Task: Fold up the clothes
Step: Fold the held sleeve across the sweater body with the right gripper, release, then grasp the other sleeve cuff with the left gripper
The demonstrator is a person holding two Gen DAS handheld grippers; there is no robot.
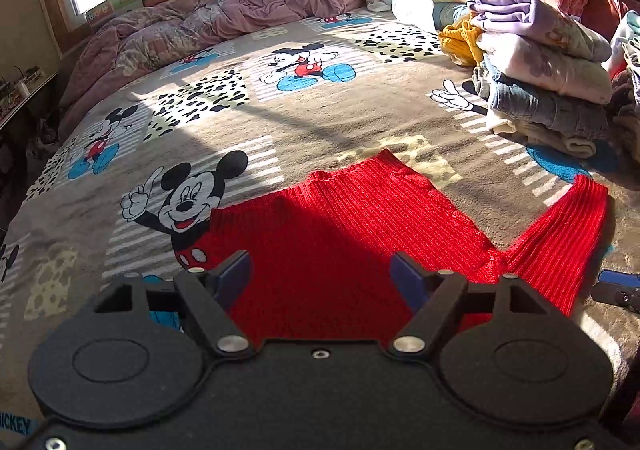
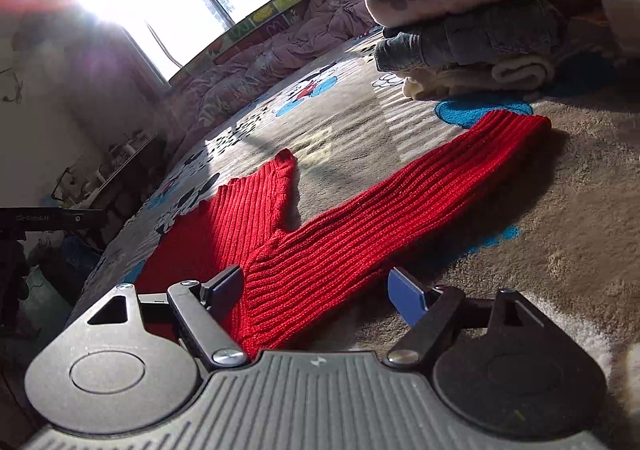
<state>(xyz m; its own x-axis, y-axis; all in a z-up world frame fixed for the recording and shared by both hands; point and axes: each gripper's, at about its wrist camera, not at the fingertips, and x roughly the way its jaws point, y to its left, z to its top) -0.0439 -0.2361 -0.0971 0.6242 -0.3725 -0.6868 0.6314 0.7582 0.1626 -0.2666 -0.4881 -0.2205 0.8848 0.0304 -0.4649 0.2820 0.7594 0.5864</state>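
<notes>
My left gripper (image 1: 320, 274) and right gripper (image 2: 316, 290) gaped empty over the red sweater (image 1: 340, 250); its sleeve (image 2: 400, 217), centre frame, risked bunching.

The left gripper (image 1: 320, 278) is seen low in the centre of the left wrist view, its jaws spread wide with nothing held between the blue pads (image 1: 404, 276). The right gripper (image 2: 318, 292) is likewise held low in the centre of its own view, jaws parted wide and nothing clamped.
</notes>
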